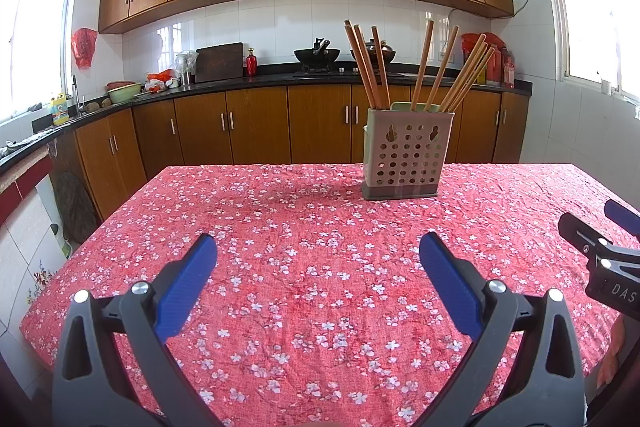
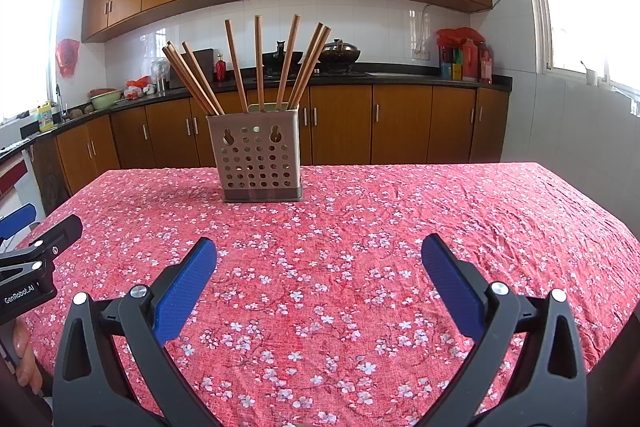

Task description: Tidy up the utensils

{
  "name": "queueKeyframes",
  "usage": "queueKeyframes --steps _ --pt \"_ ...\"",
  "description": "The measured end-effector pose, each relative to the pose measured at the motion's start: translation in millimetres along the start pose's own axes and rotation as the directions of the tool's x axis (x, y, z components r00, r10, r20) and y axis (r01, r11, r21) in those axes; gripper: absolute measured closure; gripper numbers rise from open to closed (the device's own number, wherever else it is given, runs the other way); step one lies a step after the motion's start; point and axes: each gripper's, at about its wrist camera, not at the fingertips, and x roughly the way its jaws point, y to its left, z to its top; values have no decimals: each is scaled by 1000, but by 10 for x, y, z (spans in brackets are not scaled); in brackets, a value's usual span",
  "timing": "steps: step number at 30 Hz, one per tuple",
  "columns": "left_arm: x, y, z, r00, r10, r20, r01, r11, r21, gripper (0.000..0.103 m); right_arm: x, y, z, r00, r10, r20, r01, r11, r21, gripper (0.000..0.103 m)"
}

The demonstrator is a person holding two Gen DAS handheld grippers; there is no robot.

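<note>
Item: chopsticks (image 1: 420, 67), splayed upright in perforated holder (image 1: 404, 155), centre-right of left view, left of centre in right view.
Left gripper (image 1: 318, 259): wide, empty.
Right gripper (image 2: 319, 261): same.
My worry: careless reach tips tall holder, sticks scatter across tablecloth (image 2: 440, 227).

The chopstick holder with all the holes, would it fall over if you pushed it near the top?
Probably it could tip. The chopstick holder is tall on a small base, and the chopsticks poke high above its rim, fanned out. It looks like thin perforated plastic, so likely light. The wrinkled tablecloth may grip the base, so it would tilt rather than slide.
</note>
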Motion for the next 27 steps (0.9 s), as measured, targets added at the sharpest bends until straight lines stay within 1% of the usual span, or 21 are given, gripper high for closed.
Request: queueKeyframes --steps 27 --pt "25 27 -1 1000 7 -10 -7 1000 -13 4 10 34 -34 1000 -2 -1 2 1000 11 2"
